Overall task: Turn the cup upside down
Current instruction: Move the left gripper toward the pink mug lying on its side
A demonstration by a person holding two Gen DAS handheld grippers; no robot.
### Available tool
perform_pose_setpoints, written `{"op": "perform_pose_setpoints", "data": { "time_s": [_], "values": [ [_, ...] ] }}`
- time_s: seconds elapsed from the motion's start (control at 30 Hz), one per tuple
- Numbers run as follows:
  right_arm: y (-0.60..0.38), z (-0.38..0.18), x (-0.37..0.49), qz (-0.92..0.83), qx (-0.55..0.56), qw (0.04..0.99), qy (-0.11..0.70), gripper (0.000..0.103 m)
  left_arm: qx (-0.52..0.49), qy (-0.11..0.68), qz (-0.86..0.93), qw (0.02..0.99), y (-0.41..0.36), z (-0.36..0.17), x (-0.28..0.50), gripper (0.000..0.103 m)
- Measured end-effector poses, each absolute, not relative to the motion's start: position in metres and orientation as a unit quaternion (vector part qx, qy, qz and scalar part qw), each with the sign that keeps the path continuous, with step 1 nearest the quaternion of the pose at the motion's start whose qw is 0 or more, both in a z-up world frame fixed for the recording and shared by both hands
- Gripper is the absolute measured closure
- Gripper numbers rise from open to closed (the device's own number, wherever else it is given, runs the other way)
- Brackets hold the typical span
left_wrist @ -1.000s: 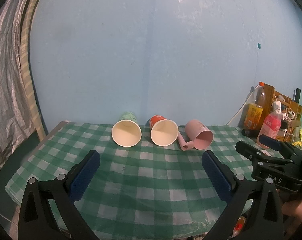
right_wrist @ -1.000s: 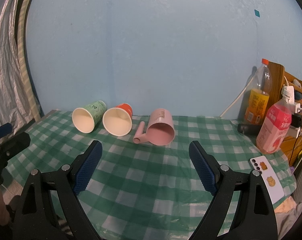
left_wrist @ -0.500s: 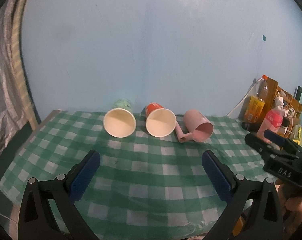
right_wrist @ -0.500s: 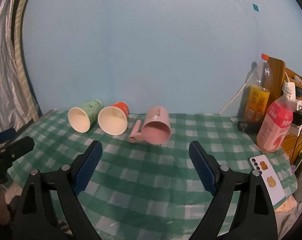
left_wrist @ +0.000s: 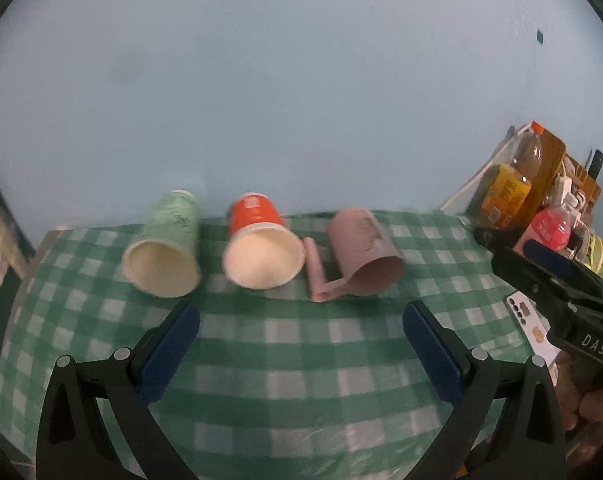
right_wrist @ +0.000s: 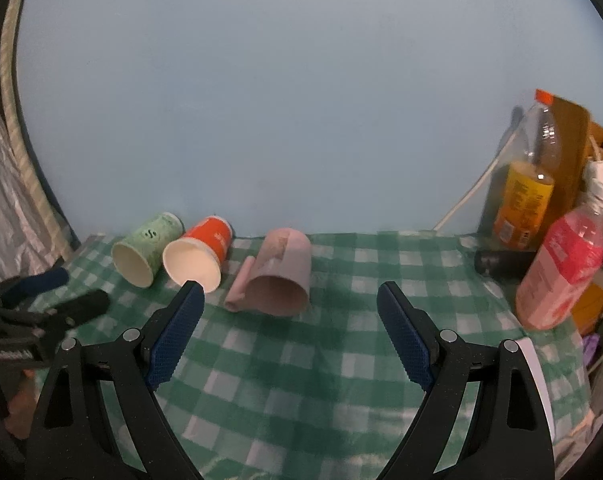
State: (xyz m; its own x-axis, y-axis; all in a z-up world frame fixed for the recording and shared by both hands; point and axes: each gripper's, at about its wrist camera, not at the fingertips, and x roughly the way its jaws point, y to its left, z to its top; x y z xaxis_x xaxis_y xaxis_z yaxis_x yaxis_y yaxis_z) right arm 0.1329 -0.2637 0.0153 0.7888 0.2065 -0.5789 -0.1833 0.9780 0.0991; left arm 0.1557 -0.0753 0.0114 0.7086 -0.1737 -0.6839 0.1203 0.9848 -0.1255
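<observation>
Three cups lie on their sides on the green checked tablecloth, mouths toward me: a green paper cup, a red paper cup and a pink handled mug. They also show in the right wrist view: green cup, red cup, pink mug. My left gripper is open and empty, short of the cups. My right gripper is open and empty, just in front of the pink mug.
An orange drink bottle, a pink bottle and a black cylinder stand at the right by a wooden rack. A phone lies near the right edge. A blue wall is close behind the cups.
Both grippers have moved forward toward the cups, which now look larger and nearer. The left view has also tilted down. The cups have not moved.
</observation>
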Motion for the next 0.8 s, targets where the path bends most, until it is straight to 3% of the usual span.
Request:
{"op": "perform_pose_setpoints", "data": {
  "time_s": [0.27,0.8],
  "values": [
    [-0.282,0.022,0.193,0.123,0.072,0.919,0.367,0.016,-0.014,0.432,-0.077,0.898,-0.105,0.01,0.216,0.0],
    [-0.317,-0.021,0.284,0.114,0.14,0.857,0.483,0.016,-0.097,0.554,-0.089,0.822,-0.143,-0.052,0.322,0.001]
  ]
}}
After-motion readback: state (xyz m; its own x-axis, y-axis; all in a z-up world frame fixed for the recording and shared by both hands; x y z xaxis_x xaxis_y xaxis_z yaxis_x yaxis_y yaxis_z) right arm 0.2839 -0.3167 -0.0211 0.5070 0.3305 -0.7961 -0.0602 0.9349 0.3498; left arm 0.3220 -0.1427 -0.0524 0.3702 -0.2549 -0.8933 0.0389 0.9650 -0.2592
